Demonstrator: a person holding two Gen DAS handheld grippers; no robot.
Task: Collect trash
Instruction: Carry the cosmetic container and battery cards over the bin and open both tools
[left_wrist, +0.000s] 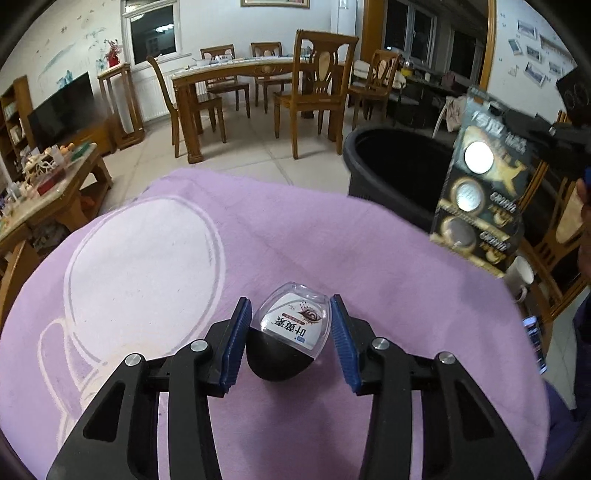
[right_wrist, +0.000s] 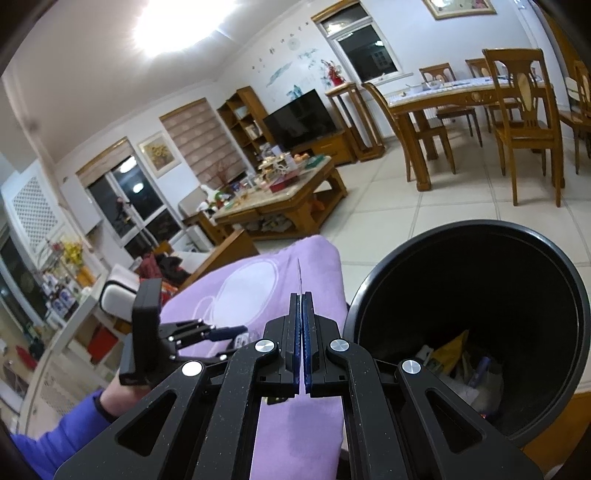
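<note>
A small clear-and-black plastic container (left_wrist: 290, 332) with a white label lies on the purple cloth (left_wrist: 258, 240). My left gripper (left_wrist: 291, 314) is open, its blue pads on either side of the container, not touching it. My right gripper (right_wrist: 302, 299) is shut on a flat battery blister card (left_wrist: 480, 192), seen edge-on in the right wrist view (right_wrist: 300, 277). It holds the card in the air beside the black trash bin (left_wrist: 388, 162), which stands past the cloth's far right edge. In the right wrist view the bin (right_wrist: 472, 236) holds wrappers and other trash.
The left gripper (right_wrist: 221, 334) and the hand holding it show in the right wrist view. A white mug (left_wrist: 521, 277) and a phone (left_wrist: 533, 339) lie to the right. A cluttered coffee table (right_wrist: 280, 184), a dining table (left_wrist: 236, 74) and chairs stand on the tiled floor.
</note>
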